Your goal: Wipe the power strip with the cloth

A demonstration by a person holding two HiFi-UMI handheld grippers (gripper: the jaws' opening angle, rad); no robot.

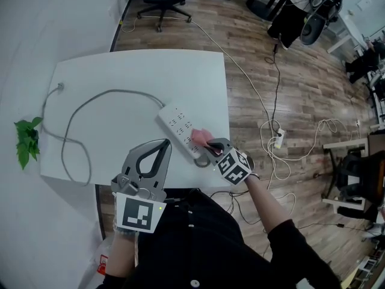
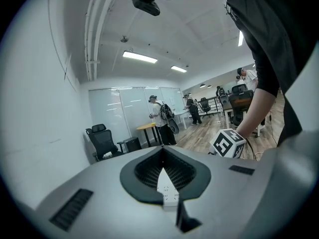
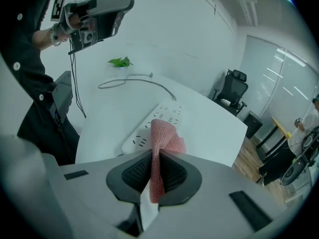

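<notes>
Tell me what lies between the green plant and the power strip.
Only the grey cable, looping across the otherwise bare table from the plant side to the power strip. The head view shows this best.

The cloth's (image 3: 163,133) lower end was pinched out of sight between the right gripper's (image 3: 152,154) jaws. Just ahead of them it covered part of the power strip (image 3: 169,112). Past the left gripper's (image 2: 162,150) closed jaws only a sliver of the strip showed.

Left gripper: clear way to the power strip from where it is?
Probably yes. The left gripper hovers beside the power strip, with only bare table between. The right gripper holds the cloth on the strip's near end; the far end is free.
</notes>
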